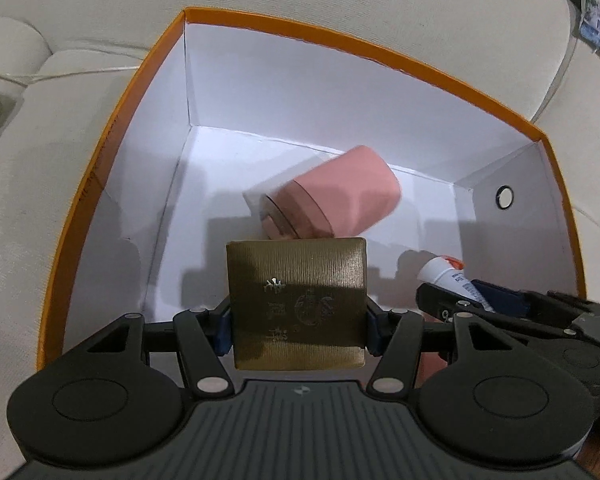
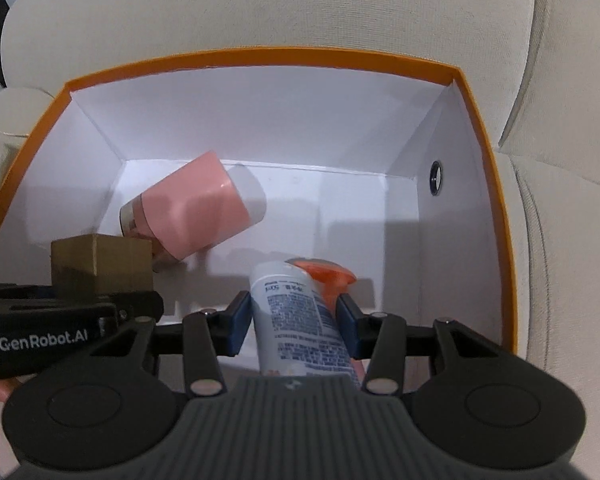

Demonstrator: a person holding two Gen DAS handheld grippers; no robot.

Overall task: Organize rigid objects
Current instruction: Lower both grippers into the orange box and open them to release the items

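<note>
My left gripper (image 1: 298, 326) is shut on a small gold box (image 1: 296, 300) with embossed characters and holds it inside the orange-rimmed white storage box (image 1: 112, 128). My right gripper (image 2: 294, 322) is shut on a white tube with an orange cap (image 2: 296, 312), also held inside the box (image 2: 260, 58). A pink cylindrical cup (image 1: 336, 200) lies on its side on the box floor, just beyond the gold box; it also shows in the right wrist view (image 2: 196, 212). The gold box (image 2: 100, 266) and left gripper appear at the left of the right wrist view.
The storage box sits on a beige sofa (image 1: 340, 8) with cushions behind and beside it (image 2: 560, 160). A round eyelet hole (image 1: 504, 197) is in the box's right wall. Bare white floor shows at the box's back right (image 2: 352, 200).
</note>
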